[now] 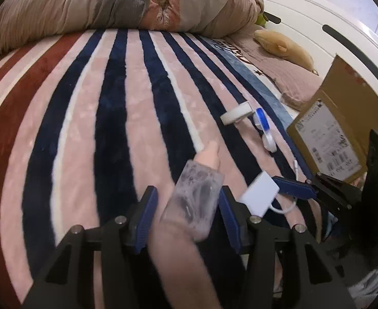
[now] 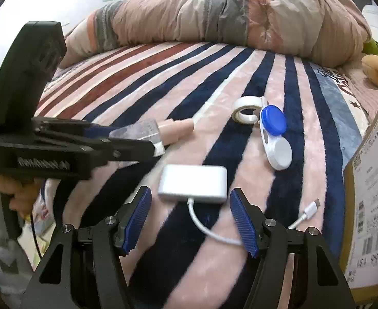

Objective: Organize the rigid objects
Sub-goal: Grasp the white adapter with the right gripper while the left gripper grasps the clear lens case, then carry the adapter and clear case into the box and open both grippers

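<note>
My left gripper (image 1: 186, 200) stands open around a beige tube with a clear cap (image 1: 198, 190); whether the jaws press it is unclear. It also shows in the right wrist view (image 2: 160, 131), level above the striped blanket. My right gripper (image 2: 190, 200) is open, its jaws either side of a white adapter (image 2: 192, 184) with a white cable (image 2: 214, 231). The adapter also shows in the left wrist view (image 1: 259, 195). A white tape roll (image 2: 248, 109) and a blue-and-white lens case (image 2: 275, 136) lie further out on the blanket.
A cardboard box (image 1: 330, 134) with a printed label stands at the right edge of the bed, also in the right wrist view (image 2: 369, 193). A rolled duvet (image 2: 227, 15) lies along the far side. A yellow plush toy (image 1: 284, 47) lies by the white headboard (image 1: 317, 18).
</note>
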